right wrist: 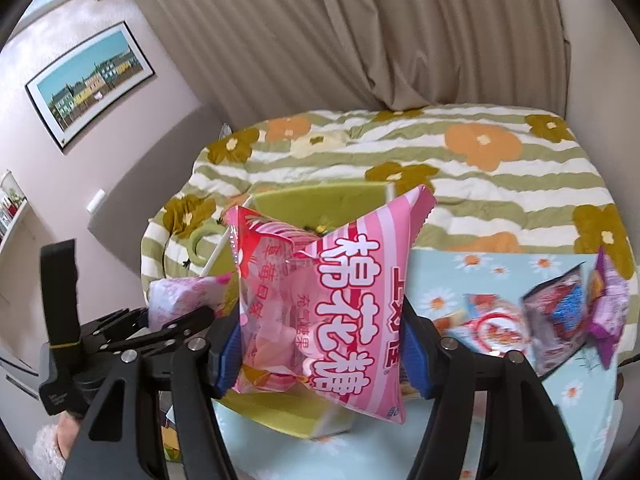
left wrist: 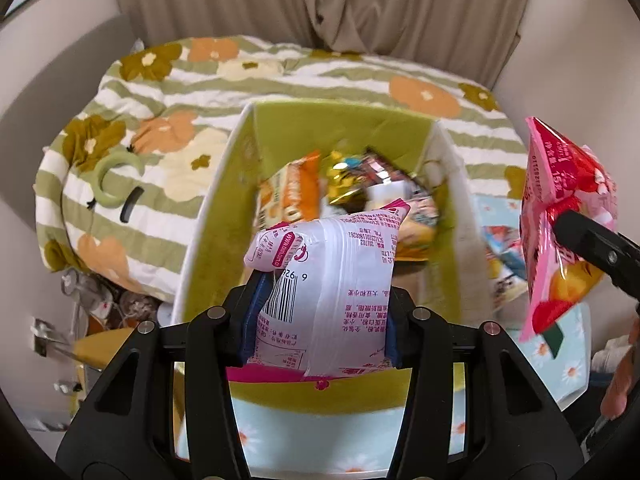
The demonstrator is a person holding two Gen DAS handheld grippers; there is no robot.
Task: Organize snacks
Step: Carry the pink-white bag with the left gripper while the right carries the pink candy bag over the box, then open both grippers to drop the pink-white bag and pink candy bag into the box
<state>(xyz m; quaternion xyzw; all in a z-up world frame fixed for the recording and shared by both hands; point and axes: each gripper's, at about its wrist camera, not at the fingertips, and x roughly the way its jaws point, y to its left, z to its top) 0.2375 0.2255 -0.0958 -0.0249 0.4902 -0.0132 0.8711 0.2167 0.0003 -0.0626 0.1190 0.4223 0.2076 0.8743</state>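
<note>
Both grippers are loaded — the left gripper (left wrist: pixel 320 308) has its jaws clamped on a white-and-pink snack packet (left wrist: pixel 326 280), held right over the open green storage box (left wrist: pixel 344 124) that sits just ahead of the jaws and already holds several snacks. The right gripper (right wrist: pixel 320 344) pinches a puffy pink marshmallow bag (right wrist: pixel 332 300), with the box beyond its jaws and to their left. This looks like the drop-in step — next, I'd say, the left jaws need to open above the box, then the right swings over, while loose packets (right wrist: pixel 560 320) wait on the floral cloth right of the right jaws.
</note>
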